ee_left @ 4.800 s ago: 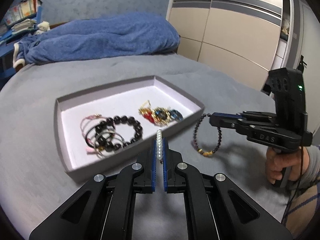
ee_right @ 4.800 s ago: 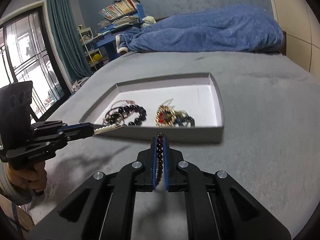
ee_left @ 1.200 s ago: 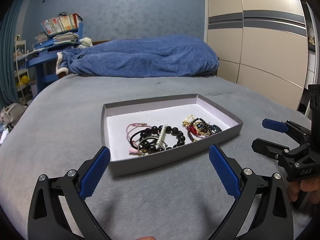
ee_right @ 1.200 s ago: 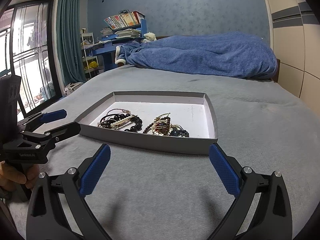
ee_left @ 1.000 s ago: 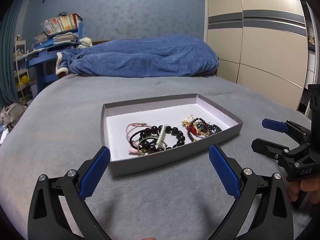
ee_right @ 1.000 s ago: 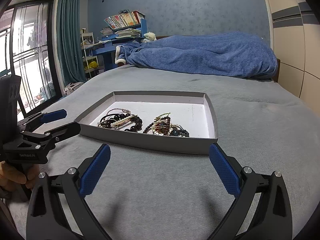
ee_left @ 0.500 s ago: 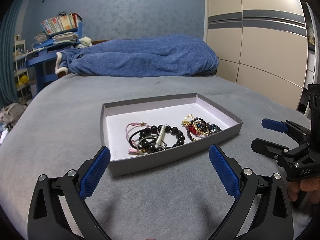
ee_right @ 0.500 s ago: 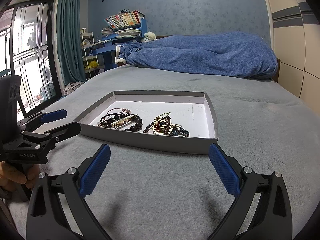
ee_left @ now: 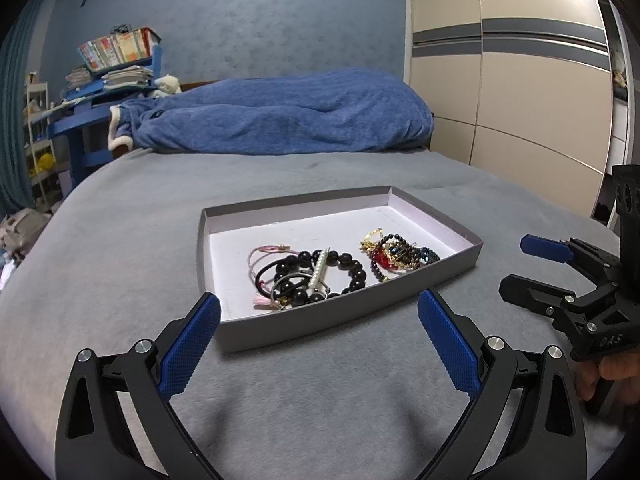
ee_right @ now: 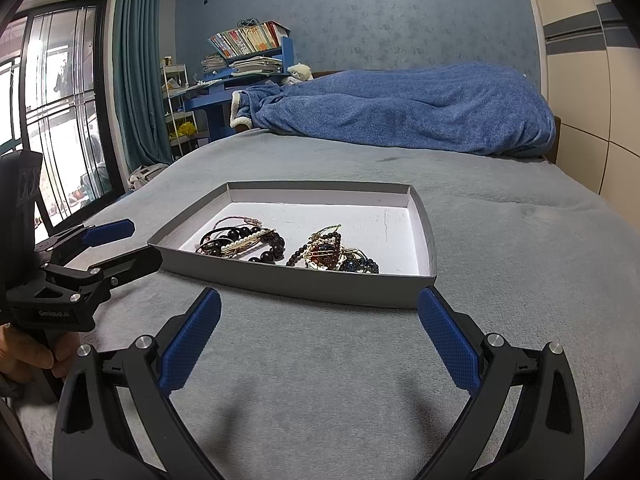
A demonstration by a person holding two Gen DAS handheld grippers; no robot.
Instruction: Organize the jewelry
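Observation:
A shallow grey tray point(ee_left: 344, 318) with a white floor lies on the grey bed; it also shows in the right wrist view point(ee_right: 304, 282). In it lie black bead bracelets with a white pearl strand point(ee_left: 320, 270) on the left and a tangle of gold, red and blue jewelry point(ee_left: 394, 252) on the right. The same pearl strand point(ee_right: 248, 242) and gold tangle point(ee_right: 332, 256) show in the right wrist view. My left gripper point(ee_left: 320, 320) is open and empty, just short of the tray's near wall. My right gripper point(ee_right: 320, 322) is open and empty, also short of the tray.
A blue blanket point(ee_left: 280, 120) lies heaped at the head of the bed. A blue desk with books point(ee_right: 240, 64) stands behind it. Wardrobe doors point(ee_left: 520, 80) stand on the right, a window and curtain point(ee_right: 132, 60) on the left. Grey bed cover point(ee_right: 520, 260) surrounds the tray.
About five seconds ago the left gripper was shut on the pearl strand and the right on a dark bead bracelet; both now lie in the tray. No movement over the last second.

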